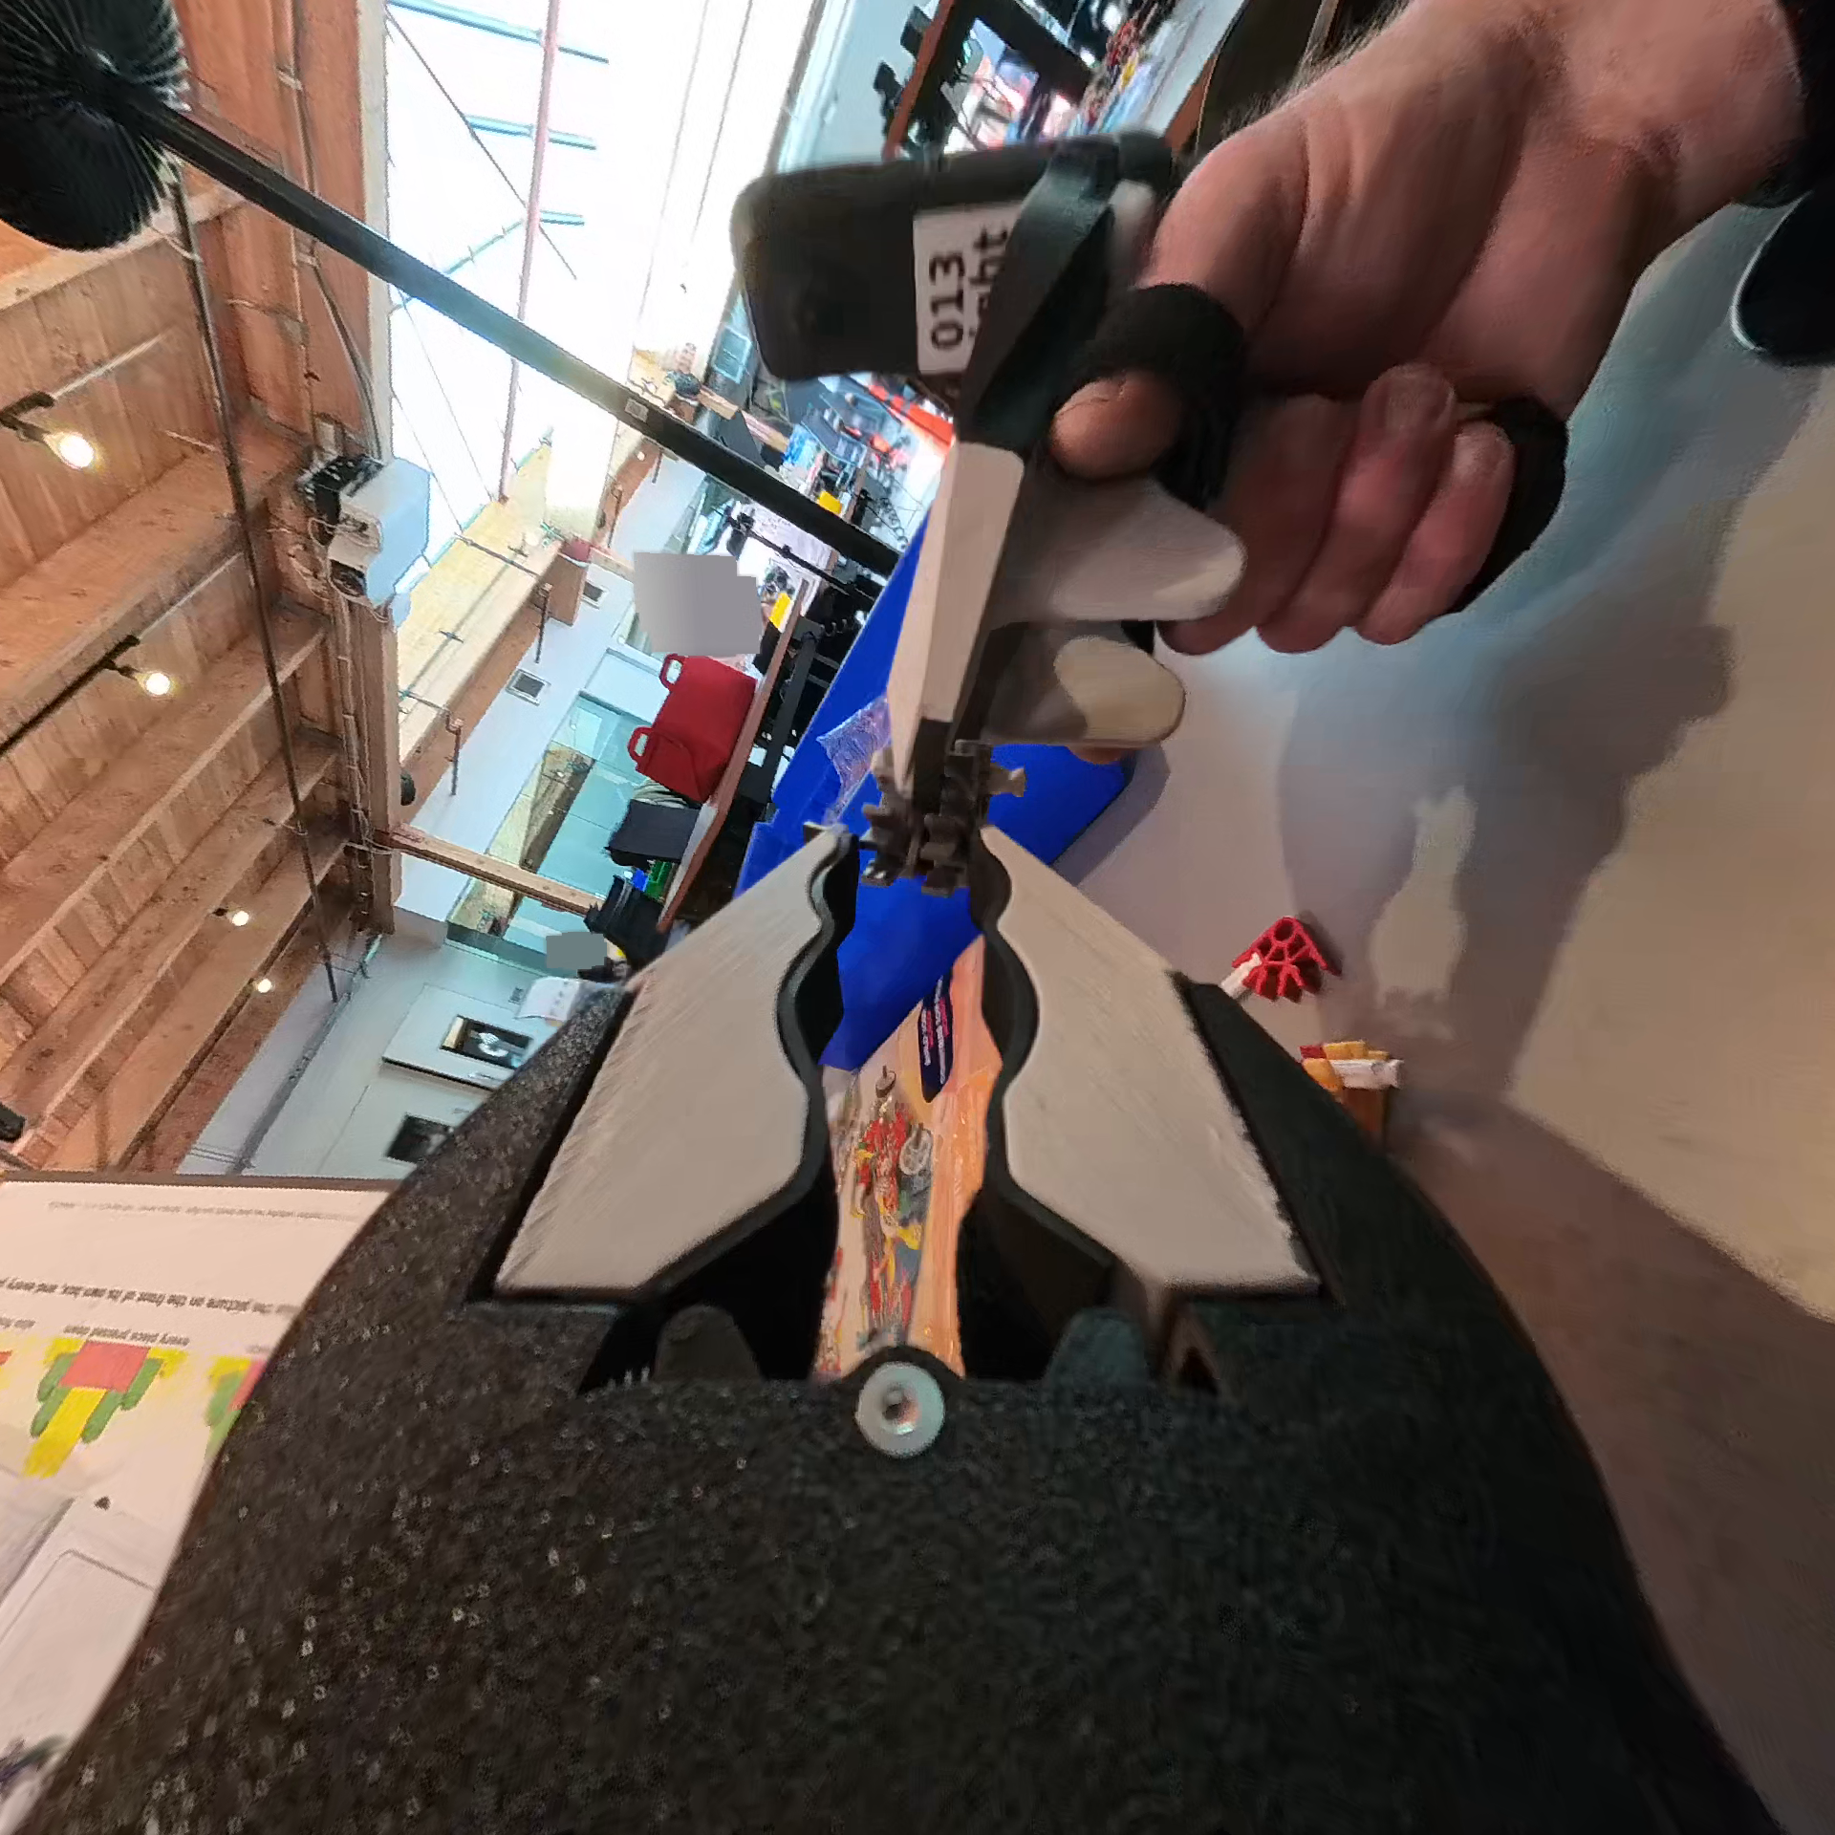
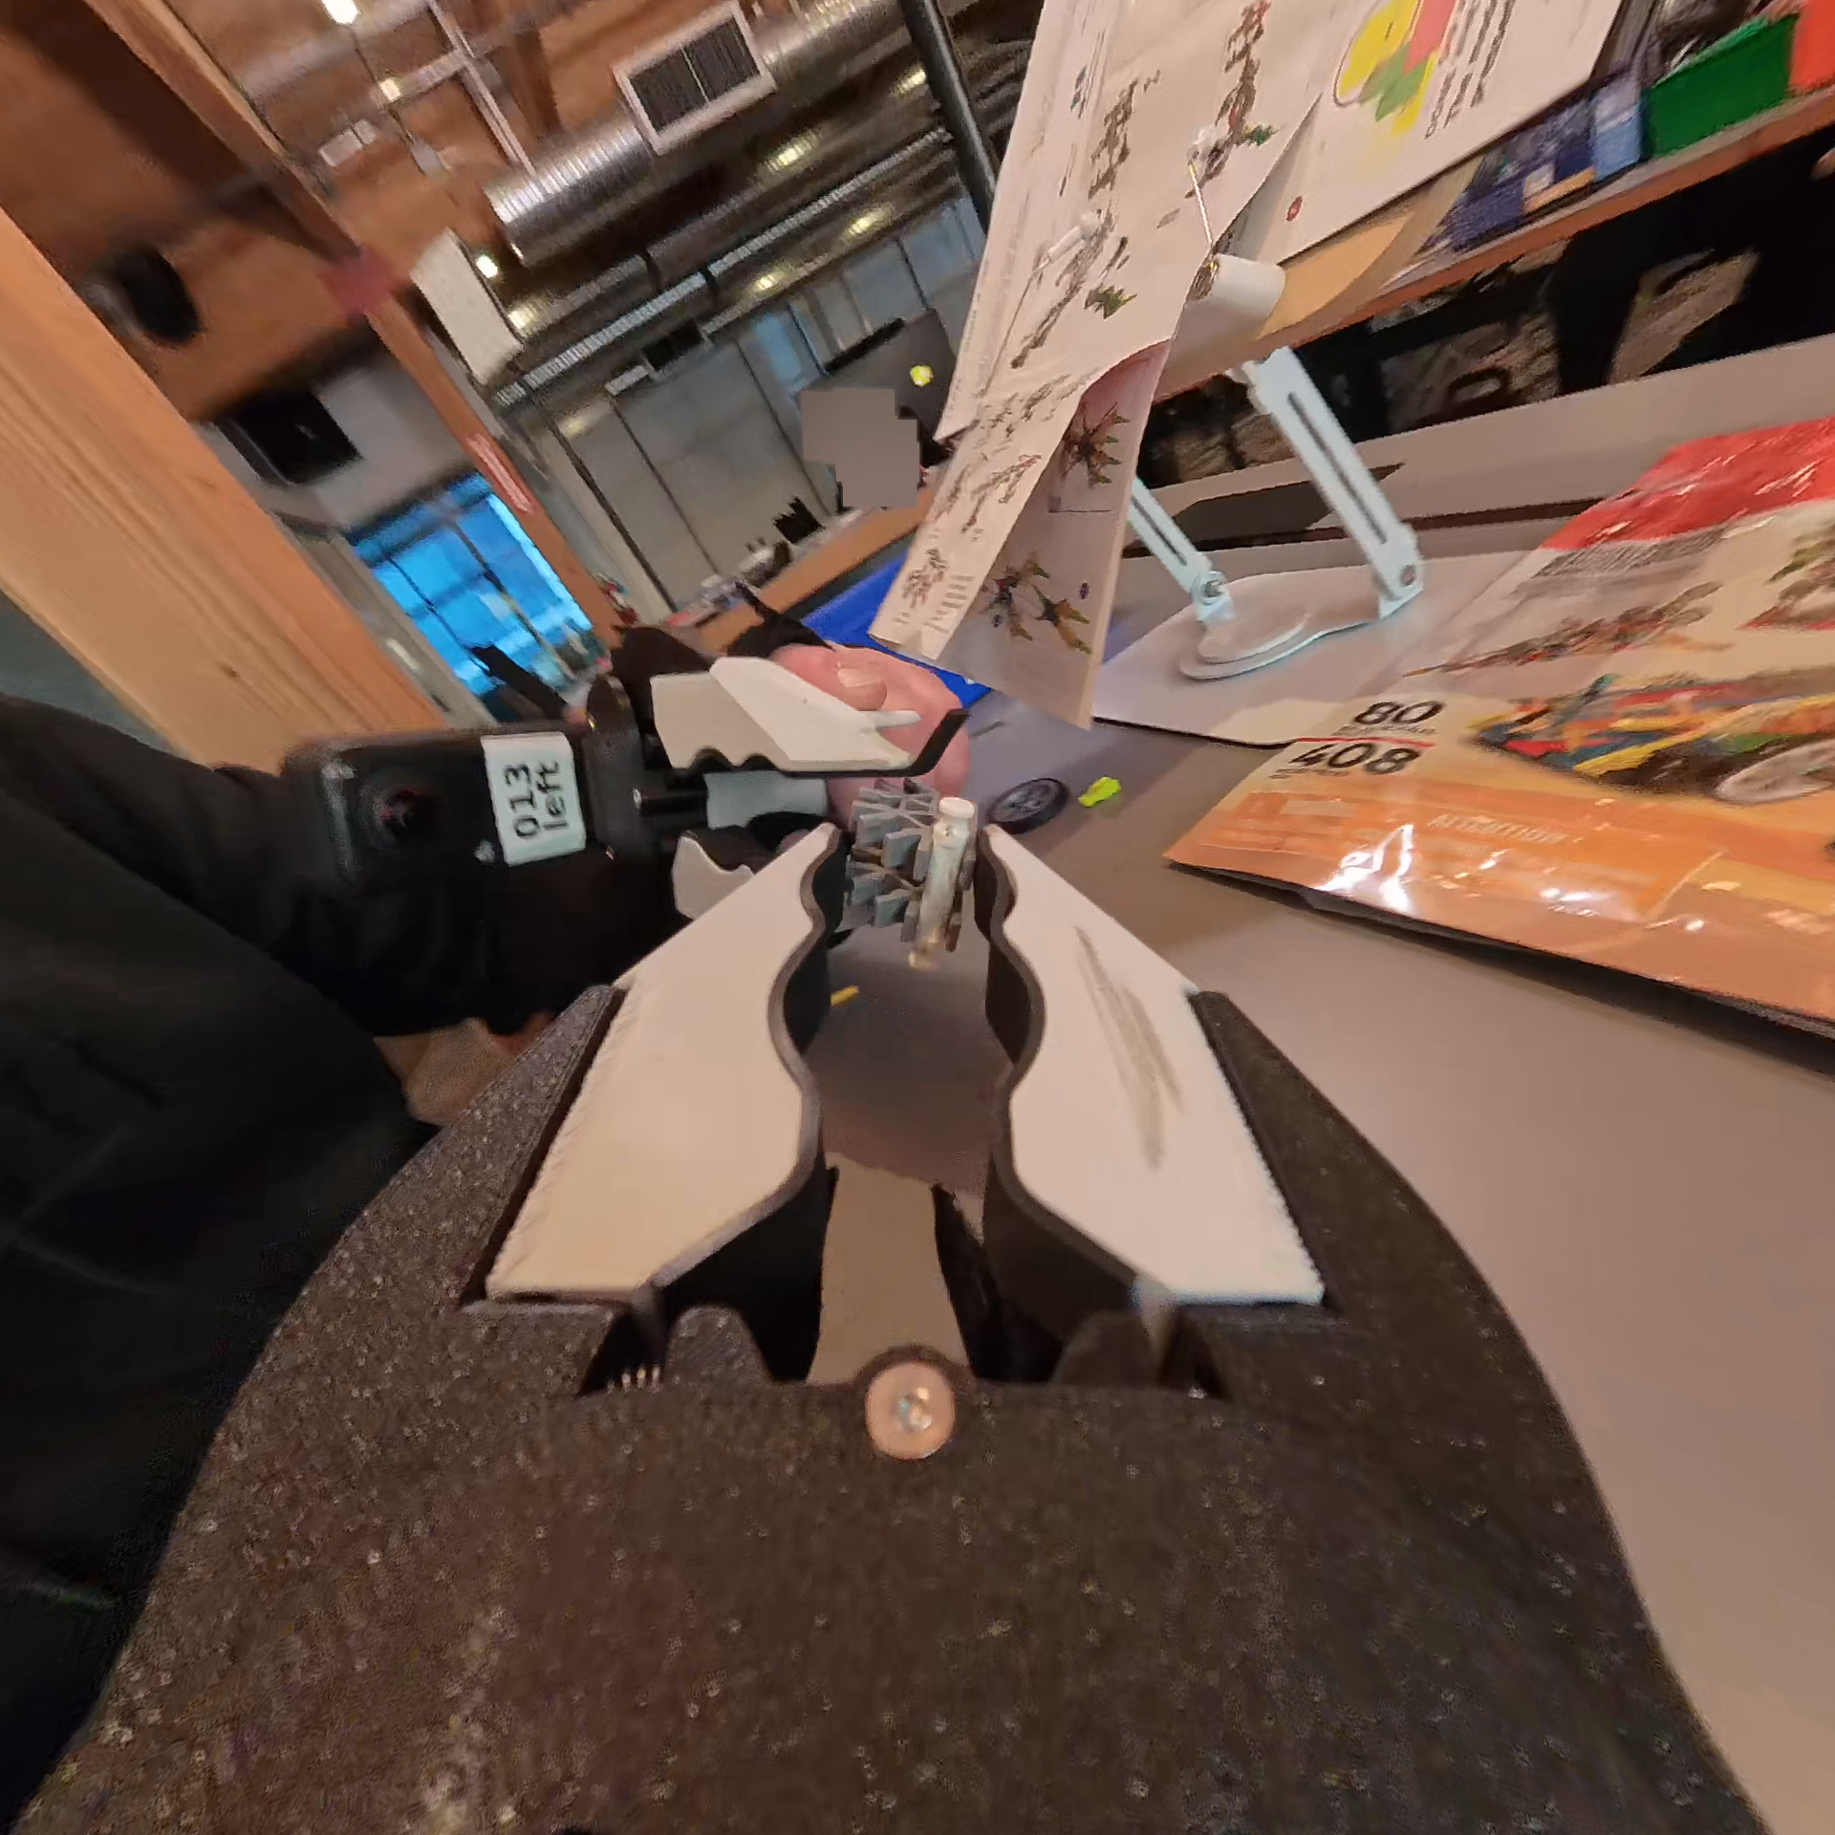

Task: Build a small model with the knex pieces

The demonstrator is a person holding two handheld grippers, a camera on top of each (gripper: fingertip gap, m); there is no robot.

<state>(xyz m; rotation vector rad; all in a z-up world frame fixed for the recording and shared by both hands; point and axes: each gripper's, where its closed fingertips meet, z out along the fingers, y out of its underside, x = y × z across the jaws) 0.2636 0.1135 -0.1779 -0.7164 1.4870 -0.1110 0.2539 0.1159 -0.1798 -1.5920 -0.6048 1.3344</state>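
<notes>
Both grippers met over the table, lifted clear of it, around one small grey assembly of snap-together building pieces with a white rod fixed along its right side.

The right gripper had its two fingers closed onto that assembly, the left fingertip against the grey connectors and the right one against the rod. The left gripper held the same cluster at its tips too, though in its own view the far side of the grip was hidden by the other tool, so how firmly it pinched I could not tell. A hand wrapped the right gripper's handle.

As for containers, the only one close by was a flat orange plastic bag lying on the table to the right, printed with pictures of models; what it held could not be seen. Farther back on a shelf stood a green bin, its contents out of sight. An instruction sheet hung from a white stand beyond the grippers.

Loose on the table lay a small black wheel, a lime-green piece, and, in the left view, a red connector.
</notes>
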